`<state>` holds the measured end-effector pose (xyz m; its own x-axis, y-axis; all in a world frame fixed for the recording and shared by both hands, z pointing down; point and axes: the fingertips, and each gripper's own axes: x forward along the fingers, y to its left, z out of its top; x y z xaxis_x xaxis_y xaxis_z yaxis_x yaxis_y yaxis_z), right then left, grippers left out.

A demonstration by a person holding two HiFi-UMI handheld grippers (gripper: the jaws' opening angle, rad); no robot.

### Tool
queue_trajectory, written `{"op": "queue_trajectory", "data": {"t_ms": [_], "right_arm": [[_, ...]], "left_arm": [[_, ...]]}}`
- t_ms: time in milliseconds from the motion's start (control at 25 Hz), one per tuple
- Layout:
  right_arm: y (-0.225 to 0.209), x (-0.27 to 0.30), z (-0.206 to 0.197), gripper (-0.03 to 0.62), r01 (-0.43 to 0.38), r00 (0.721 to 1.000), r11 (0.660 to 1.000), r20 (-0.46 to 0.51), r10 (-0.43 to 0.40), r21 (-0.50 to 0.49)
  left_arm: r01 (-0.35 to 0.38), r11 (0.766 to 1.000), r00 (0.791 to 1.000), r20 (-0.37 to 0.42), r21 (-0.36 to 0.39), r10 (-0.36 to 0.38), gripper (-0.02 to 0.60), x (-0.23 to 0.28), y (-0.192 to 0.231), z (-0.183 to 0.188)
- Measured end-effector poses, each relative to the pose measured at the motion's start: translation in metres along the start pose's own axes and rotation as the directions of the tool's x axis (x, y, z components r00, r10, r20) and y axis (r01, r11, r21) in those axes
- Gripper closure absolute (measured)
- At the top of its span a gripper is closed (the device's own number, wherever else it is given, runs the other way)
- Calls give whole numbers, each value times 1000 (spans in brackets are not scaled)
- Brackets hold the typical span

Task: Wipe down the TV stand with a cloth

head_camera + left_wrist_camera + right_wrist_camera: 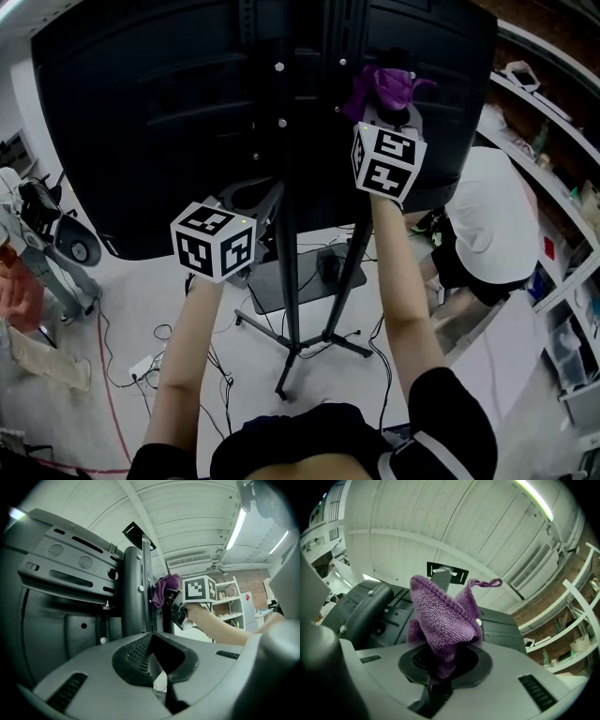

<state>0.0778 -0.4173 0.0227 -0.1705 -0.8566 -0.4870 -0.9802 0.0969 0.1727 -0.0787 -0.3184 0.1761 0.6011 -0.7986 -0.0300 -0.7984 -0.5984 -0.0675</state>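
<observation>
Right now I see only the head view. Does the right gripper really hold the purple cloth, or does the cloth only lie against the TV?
Observer: It holds it. In the right gripper view the right gripper is shut on the purple cloth.
Operator: And the left gripper?
Observer: The left gripper is shut, with nothing between its jaws.
Operator: What stands beyond its tips?
Observer: The black post of the stand, slightly to the left in that view.
</observation>
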Motion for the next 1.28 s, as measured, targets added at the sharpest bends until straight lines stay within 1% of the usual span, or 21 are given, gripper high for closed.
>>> {"op": "queue_trajectory", "data": {"t_ms": [120, 240, 360, 520, 600, 720, 840, 1080, 1280], "right_arm": [[-1, -4, 3, 525, 10, 1000, 1000, -2, -10, -16], [6, -13, 7, 525, -15, 1000, 1000, 19, 15, 6], [31, -24, 18, 525, -78, 995, 997, 59, 78, 8], [76, -38, 25, 525, -212, 973, 975, 102, 205, 62], [92, -39, 20, 525, -243, 967, 967, 97, 236, 73], [114, -34, 4, 525, -268, 963, 960, 61, 263, 81], [123, -28, -10, 525, -261, 965, 962, 36, 259, 84], [114, -23, -21, 525, -234, 972, 972, 14, 234, 23], [101, -22, -22, 525, -217, 976, 976, 9, 217, 13]], "left_arm": [[13, 1000, 1000, 7, 13, -14, 575, -2, -5, 5], [30, 999, 1000, 7, 19, -30, 575, -3, -10, 4], [39, 999, 999, 12, 23, -40, 575, -6, -10, 7], [36, 999, 999, 11, 23, -36, 575, -10, -7, 7], [32, 999, 999, 8, 23, -32, 575, -11, -5, 6], [26, 1000, 1000, 6, 17, -26, 575, -16, -1, 3], [27, 1000, 1000, 0, 15, -27, 575, -17, 0, 0], [41, 999, 999, -7, 9, -41, 575, -10, -1, -3], [63, 998, 998, -5, 16, -63, 575, 0, -8, -2]]}}
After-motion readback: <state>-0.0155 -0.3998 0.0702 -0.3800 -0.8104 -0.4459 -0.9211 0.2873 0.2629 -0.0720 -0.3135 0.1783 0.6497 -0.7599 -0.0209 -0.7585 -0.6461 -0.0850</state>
